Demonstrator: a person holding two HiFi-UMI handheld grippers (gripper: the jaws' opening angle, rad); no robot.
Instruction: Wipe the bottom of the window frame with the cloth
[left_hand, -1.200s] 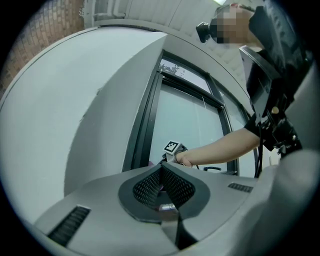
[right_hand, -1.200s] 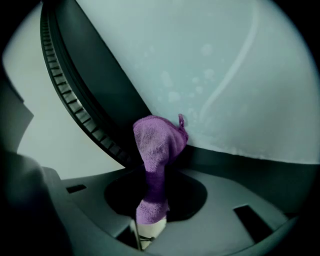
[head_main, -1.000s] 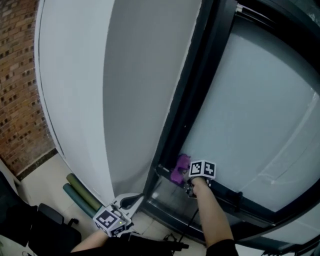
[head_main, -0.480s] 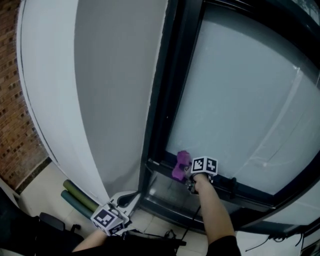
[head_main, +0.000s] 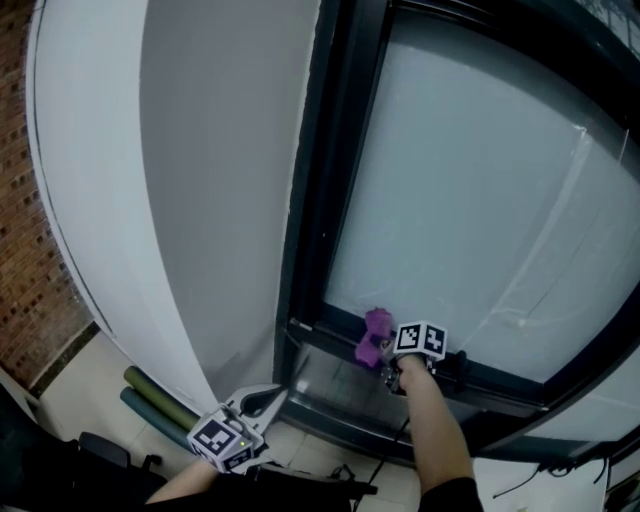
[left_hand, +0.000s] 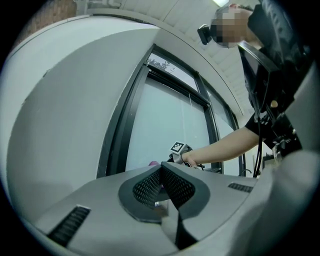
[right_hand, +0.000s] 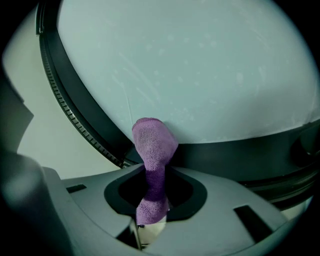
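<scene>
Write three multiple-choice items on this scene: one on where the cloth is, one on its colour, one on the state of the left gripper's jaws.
1. Where is the cloth?
A. lying on the floor
B. in the right gripper, at the window frame's bottom rail
C. hanging from the top rail

2. What colour is the cloth?
A. purple
B. yellow
C. white

3. The left gripper's jaws are:
A. wide apart
B. shut on the cloth
C. together, empty

Key:
1 B: the right gripper view shows it clamped, tip at the rail.
2 A: it is purple in that view and the head view.
3 C: the left gripper view shows the pads meeting on nothing.

Glass (head_main: 470, 180) blocks ahead; dark fitting (head_main: 462, 368) interrupts bottom rail (head_main: 312, 333) rightward.
</scene>
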